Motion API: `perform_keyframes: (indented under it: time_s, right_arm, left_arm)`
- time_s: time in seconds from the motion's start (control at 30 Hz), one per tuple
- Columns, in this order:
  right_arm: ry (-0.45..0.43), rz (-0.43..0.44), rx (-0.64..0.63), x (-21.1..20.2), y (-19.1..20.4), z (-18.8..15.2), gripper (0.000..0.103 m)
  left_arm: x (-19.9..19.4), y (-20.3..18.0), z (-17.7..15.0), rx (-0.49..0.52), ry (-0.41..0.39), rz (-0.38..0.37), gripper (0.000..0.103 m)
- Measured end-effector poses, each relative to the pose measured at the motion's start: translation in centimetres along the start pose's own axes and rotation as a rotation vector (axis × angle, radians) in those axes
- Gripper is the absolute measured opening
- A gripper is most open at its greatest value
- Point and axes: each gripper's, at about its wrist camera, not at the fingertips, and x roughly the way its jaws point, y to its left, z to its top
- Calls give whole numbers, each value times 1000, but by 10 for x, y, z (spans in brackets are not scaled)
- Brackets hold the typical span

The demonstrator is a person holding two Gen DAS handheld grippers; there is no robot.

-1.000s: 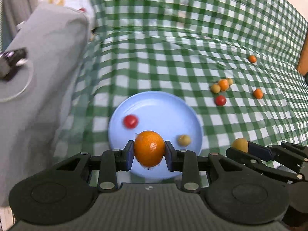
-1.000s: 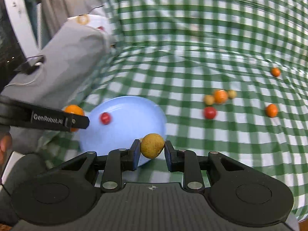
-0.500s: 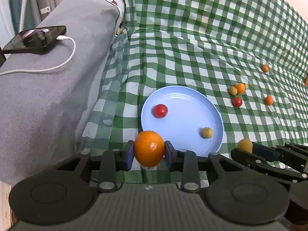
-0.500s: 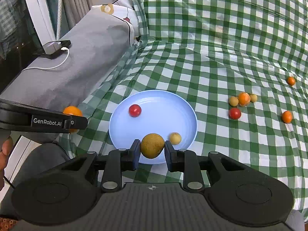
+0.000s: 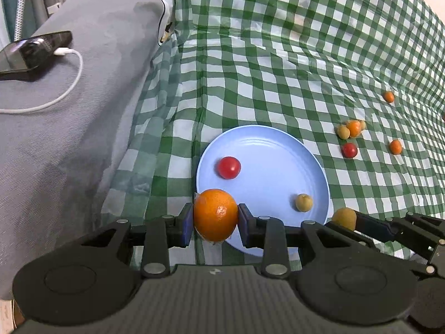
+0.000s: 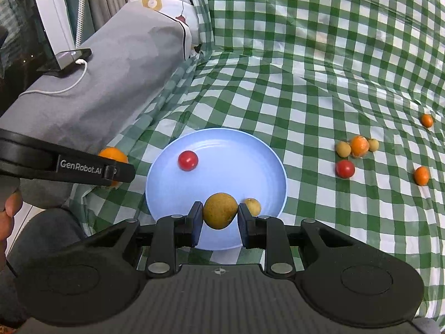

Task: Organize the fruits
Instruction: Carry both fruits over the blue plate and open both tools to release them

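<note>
My left gripper point(image 5: 215, 218) is shut on an orange point(image 5: 215, 215) at the near left rim of the light blue plate point(image 5: 267, 150). My right gripper point(image 6: 219, 217) is shut on a yellow-brown round fruit point(image 6: 220, 210) over the plate's point(image 6: 222, 144) near edge. On the plate lie a red cherry tomato point(image 6: 188, 160) and a small yellow fruit point(image 6: 252, 206). In the left wrist view the right gripper's fruit point(image 5: 344, 218) shows at the right; in the right wrist view the left gripper's orange point(image 6: 113, 156) shows at the left.
Loose fruits lie on the green checked cloth point(image 6: 306, 83) to the right: a yellow and orange cluster point(image 6: 357, 146), a red tomato point(image 6: 345, 168), two small orange ones point(image 6: 421, 176) point(image 6: 426, 120). A grey cushion point(image 5: 69, 111) with a phone point(image 5: 33, 51) and white cable borders the left.
Both grippers have drawn back toward the plate's near side, keeping their fruits. The plate now sits farther right in the left wrist view, and more of the grey cushion shows.
</note>
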Motion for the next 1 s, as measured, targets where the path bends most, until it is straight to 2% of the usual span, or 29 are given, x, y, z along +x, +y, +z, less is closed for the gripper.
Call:
perform_keyframes:
  time_s: [0.63, 0.93, 0.97, 1.0]
  right_arm:
    - [41, -6, 30, 53, -12, 5, 28]
    - [56, -8, 3, 75, -12, 9, 28]
    - [55, -10, 1, 76, -12, 10, 28]
    - [53, -11, -1, 77, -11, 11, 28]
  left_arm:
    - [64, -17, 19, 47, 55, 34, 36]
    - [89, -23, 24, 77, 74, 61, 37]
    - [91, -22, 24, 78, 76, 63, 37]
    - [91, -21, 25, 77, 70, 63, 41]
